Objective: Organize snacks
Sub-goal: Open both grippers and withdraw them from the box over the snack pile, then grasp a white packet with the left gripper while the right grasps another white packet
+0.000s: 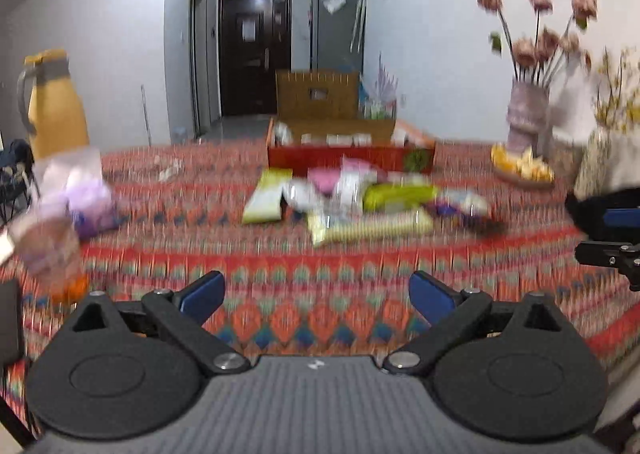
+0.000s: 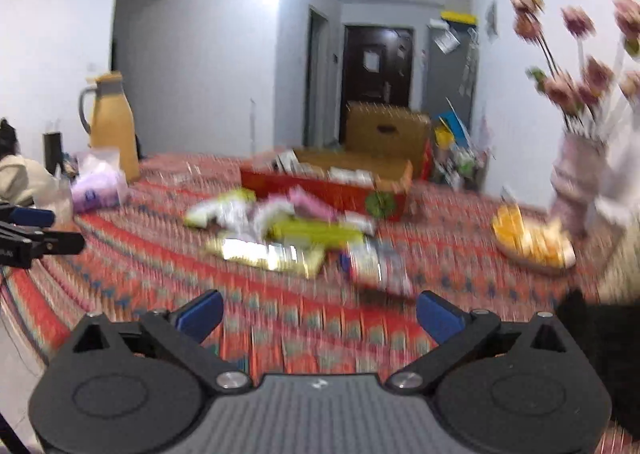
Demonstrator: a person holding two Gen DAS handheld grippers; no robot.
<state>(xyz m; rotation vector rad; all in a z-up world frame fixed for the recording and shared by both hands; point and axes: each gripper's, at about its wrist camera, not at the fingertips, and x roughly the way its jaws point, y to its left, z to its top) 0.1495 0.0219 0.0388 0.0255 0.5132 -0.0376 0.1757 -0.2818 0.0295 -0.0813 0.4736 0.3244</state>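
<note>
- The left gripper (image 1: 317,296), black with blue pads, hangs spread wide above a desk (image 1: 320,274) draped in a red, orange and teal patterned cloth, nothing between its fingers.
- The right gripper (image 2: 319,314), of the same build, also stands spread wide and empty over the cloth; it shows at the right edge of the left wrist view (image 1: 608,238).
- A loose heap of snack packets (image 1: 352,198), in yellow-green, pink, white and purple wrappers, lies mid-desk ahead of both grippers, apart from their fingertips.
- Just behind the heap sits a low red cardboard box (image 1: 348,158), open-topped, with small pale packets lined up inside.
- A tan wooden crate with a slot handle (image 1: 318,94) stands behind the red box.
- A mustard-yellow thermos jug with a grey handle (image 1: 54,106) stands at the desk's left, near a clear bag of purple-and-white items (image 1: 86,198).
- To the right, a mottled pink vase of dried pink flowers (image 1: 526,118) rises beside a shallow dish of yellow pieces (image 1: 522,168).
- Both views are blurred.
</note>
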